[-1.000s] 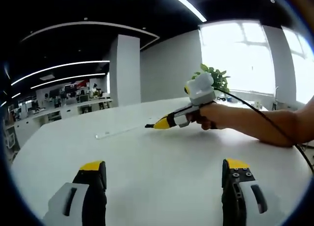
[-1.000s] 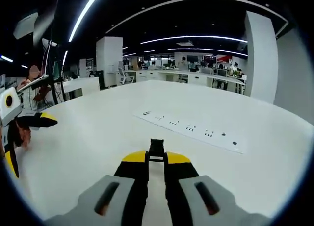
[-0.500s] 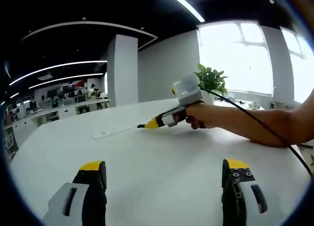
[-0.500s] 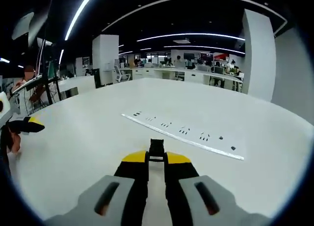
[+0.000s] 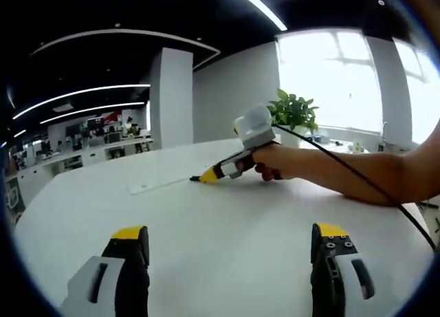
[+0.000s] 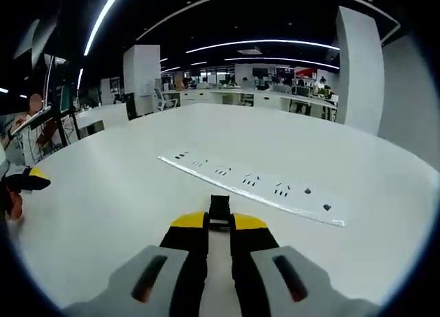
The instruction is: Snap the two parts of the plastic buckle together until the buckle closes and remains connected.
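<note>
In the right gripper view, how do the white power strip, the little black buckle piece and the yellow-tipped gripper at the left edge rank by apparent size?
1. Power strip, largest.
2. Left gripper, cut off by the edge, so unsure.
3. Black buckle piece, smallest, pinched in the right gripper.

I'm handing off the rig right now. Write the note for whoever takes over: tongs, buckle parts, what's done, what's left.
Right tongs: shut on a small black buckle part, held just above the white table, near the power strip.
Left tongs: open, empty, over the table.
Done: one buckle part is gripped.
Left: the second buckle part is not located in these views; find it, take it with the left tongs, then push the two together until they latch.
</note>
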`<act>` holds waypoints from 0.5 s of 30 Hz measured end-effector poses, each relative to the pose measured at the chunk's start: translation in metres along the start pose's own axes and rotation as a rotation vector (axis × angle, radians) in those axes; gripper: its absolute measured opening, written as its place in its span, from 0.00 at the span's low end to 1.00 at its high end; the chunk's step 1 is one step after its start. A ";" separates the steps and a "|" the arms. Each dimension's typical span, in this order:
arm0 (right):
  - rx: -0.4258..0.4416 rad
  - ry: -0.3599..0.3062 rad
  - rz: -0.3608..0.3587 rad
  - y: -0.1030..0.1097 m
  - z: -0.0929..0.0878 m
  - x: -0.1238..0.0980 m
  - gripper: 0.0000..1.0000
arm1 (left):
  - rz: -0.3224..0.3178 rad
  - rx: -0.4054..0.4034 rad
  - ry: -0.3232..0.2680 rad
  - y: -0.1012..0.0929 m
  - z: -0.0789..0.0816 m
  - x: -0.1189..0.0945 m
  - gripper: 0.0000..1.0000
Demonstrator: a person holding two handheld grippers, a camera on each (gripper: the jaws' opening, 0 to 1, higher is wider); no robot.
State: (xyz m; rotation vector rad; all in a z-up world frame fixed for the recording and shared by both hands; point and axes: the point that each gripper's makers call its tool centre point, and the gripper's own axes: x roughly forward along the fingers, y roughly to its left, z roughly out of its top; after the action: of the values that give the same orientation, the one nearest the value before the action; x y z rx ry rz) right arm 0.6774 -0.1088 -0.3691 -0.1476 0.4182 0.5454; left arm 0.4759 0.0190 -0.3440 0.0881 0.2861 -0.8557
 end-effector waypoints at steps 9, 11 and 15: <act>-0.006 0.014 0.005 0.005 -0.005 -0.002 0.09 | -0.015 0.007 0.011 -0.004 -0.003 0.002 0.99; -0.010 0.014 0.006 0.004 -0.005 -0.001 0.09 | -0.015 0.008 0.011 -0.003 -0.003 0.003 0.99; -0.019 0.015 0.008 0.003 -0.004 -0.001 0.09 | -0.014 0.007 0.013 -0.003 -0.003 0.003 0.99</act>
State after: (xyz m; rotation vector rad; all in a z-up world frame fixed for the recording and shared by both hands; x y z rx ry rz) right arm 0.6741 -0.1078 -0.3725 -0.1690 0.4283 0.5564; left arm 0.4751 0.0156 -0.3476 0.0978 0.2961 -0.8706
